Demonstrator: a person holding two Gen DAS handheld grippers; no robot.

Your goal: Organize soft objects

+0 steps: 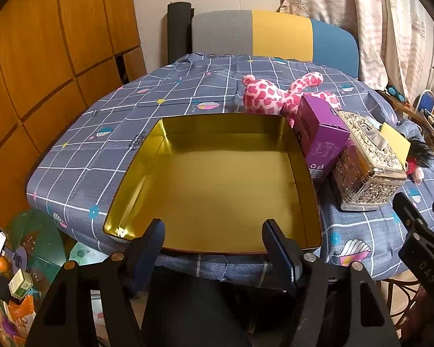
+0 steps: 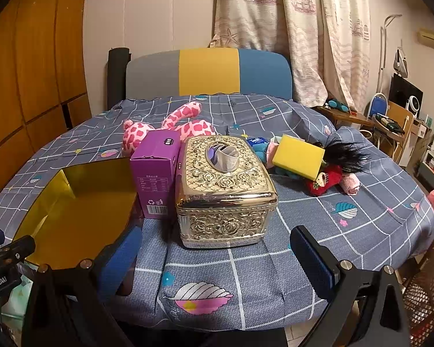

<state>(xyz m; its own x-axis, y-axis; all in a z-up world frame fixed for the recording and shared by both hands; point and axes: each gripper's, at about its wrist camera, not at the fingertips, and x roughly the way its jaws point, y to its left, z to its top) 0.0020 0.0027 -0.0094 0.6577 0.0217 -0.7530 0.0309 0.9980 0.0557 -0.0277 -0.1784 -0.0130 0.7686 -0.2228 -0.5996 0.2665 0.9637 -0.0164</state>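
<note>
Both grippers' fingers wide apart, empty.

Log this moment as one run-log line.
stage: before first pick | left gripper: open, empty, over tin | right gripper: open, empty, before tissue box | tin: empty | plush toy, sponge: on table

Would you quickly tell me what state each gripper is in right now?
Left gripper: jaws open, holding nothing.
Right gripper: jaws open, holding nothing.
</note>
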